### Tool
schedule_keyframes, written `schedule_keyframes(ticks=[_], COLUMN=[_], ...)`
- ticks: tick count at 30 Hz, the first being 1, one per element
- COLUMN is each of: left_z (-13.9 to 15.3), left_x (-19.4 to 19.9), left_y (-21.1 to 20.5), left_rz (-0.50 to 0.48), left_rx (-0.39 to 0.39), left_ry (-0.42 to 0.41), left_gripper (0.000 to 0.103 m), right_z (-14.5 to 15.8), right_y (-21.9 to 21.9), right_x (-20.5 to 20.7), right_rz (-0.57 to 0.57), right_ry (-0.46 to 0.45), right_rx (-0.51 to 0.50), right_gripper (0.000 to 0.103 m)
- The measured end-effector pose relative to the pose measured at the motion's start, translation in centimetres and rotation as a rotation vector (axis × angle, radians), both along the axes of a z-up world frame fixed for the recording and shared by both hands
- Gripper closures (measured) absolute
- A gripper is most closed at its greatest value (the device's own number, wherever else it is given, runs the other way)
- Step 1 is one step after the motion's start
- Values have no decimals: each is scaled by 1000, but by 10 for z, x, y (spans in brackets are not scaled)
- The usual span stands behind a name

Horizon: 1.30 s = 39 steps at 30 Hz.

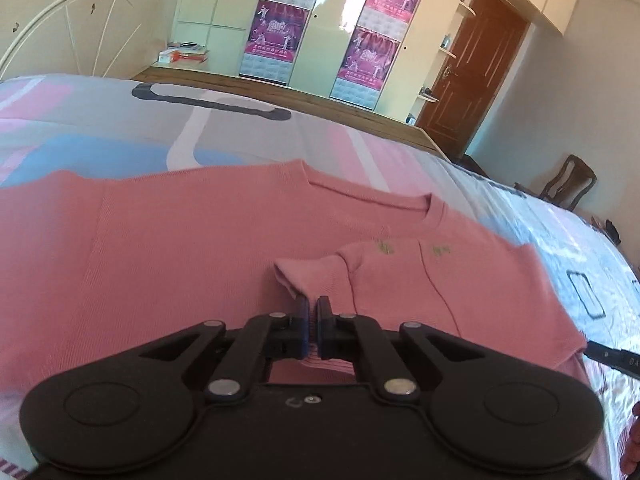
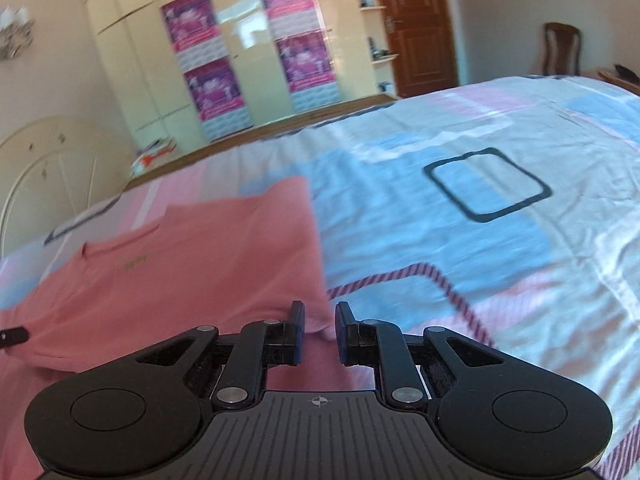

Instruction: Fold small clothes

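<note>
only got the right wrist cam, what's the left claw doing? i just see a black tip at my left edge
Observer: The left claw is shut on the sleeve cuff of the pink shirt.
Operator: where does that sleeve lie
Observer: It is folded inward across the shirt's front, below the neckline.
Operator: and the far half of the shirt, flat?
Observer: Yes, that half lies spread smooth on the bedspread, not folded in.
</note>
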<state>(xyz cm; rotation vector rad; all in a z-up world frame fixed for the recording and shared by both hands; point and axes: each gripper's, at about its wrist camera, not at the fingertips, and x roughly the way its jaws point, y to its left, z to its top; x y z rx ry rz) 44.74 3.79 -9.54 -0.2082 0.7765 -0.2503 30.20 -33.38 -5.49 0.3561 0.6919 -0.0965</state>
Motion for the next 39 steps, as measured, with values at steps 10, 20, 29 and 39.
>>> schedule_keyframes(ticks=[10,20,29,39], left_z=[-3,-23,-32,-32], left_x=[-7,34,31,53], left_y=[8,13,20,10], left_rz=[-11,9,-8,6], left_rx=[38,-111,-38,1], left_ry=[-27,41,31,31], left_gripper=[59,100,92,97], right_z=[0,-1,-12,-2], right_y=[4,11,17,2], right_x=[2,31,28,138], right_rz=[18,124,214,185], right_ry=[15,5,51,-30], right_rx=[-52,-44,-95,-85], right_gripper=[87,87,87,87])
